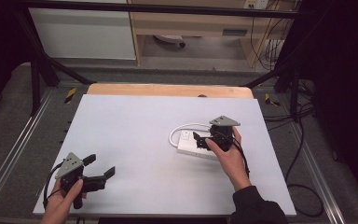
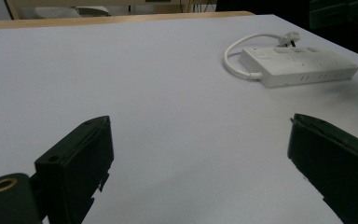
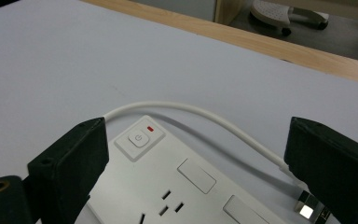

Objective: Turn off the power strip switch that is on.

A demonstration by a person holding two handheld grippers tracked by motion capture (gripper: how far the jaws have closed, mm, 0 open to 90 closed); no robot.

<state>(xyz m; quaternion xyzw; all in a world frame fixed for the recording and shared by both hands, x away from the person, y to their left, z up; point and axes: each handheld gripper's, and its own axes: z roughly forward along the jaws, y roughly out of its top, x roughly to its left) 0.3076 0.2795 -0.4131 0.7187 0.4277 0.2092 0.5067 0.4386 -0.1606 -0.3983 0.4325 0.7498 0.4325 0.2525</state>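
Observation:
A white power strip (image 1: 192, 144) lies on the white table top (image 1: 135, 135) at the right of centre, its white cable (image 1: 179, 129) looped beside it. My right gripper (image 1: 201, 141) hovers right over the strip with its jaws wide apart. Between those jaws I see the strip's face (image 3: 177, 186) with a power button (image 3: 138, 138), a small red light (image 3: 150, 128), sockets, and the plug end (image 3: 307, 210) of the cable. My left gripper (image 1: 100, 167) rests open near the table's front left edge, far from the strip (image 2: 298, 67), with nothing between its fingers.
A wooden strip (image 1: 168, 90) borders the table's far edge. Black frame legs (image 1: 37, 70) and loose cables (image 1: 303, 154) stand around the table. A wooden cabinet (image 1: 191, 23) and a chair base (image 3: 284, 16) lie beyond on the floor.

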